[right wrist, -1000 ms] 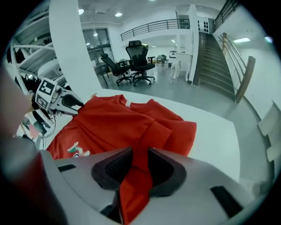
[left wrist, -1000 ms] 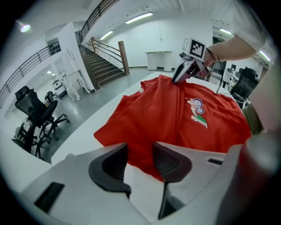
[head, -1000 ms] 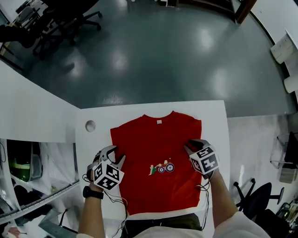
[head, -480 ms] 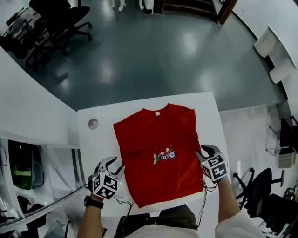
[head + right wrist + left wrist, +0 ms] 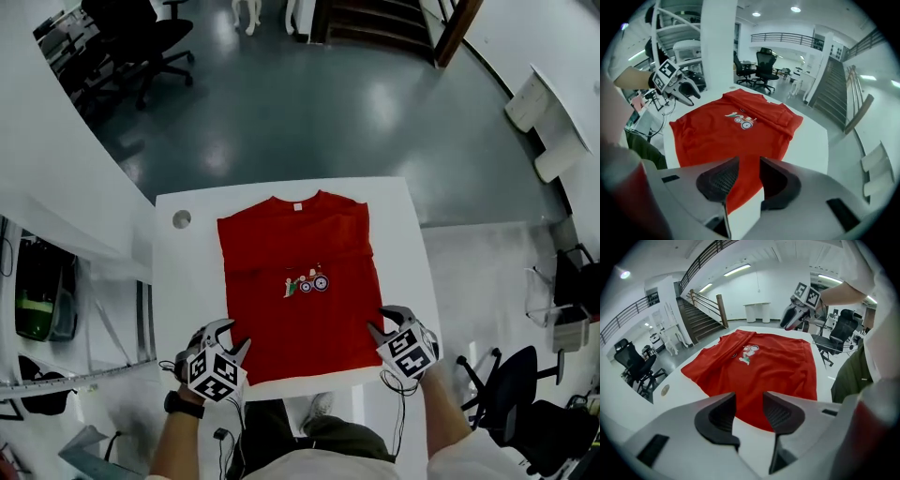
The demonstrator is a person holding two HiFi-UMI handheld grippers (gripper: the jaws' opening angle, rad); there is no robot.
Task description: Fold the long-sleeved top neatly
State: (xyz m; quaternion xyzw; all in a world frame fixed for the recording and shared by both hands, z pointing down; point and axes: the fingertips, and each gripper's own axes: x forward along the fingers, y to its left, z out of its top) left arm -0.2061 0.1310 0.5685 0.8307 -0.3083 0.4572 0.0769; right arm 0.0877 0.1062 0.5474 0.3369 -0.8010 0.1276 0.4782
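Both tongs have drawn back to the hem corners of the top (image 5: pixel 295 300), left tongs (image 5: pixel 232 336) parted and empty, right tongs (image 5: pixel 385 322) just widening with nothing gripped, while it lies flat ahead of them on the counter (image 5: pixel 398 234), sleeves seemingly tucked, hem-to-collar fold still due.

I've got bare table (image 5: pixel 405 253) down both sides of the red top (image 5: pixel 295 281), and the left strip is wider. A small round disc (image 5: pixel 182 219) sits in the far left corner, apart from the cloth. The far margin is thin. Beyond it is open grey floor (image 5: pixel 309 112), with an office chair (image 5: pixel 141 42) far left.
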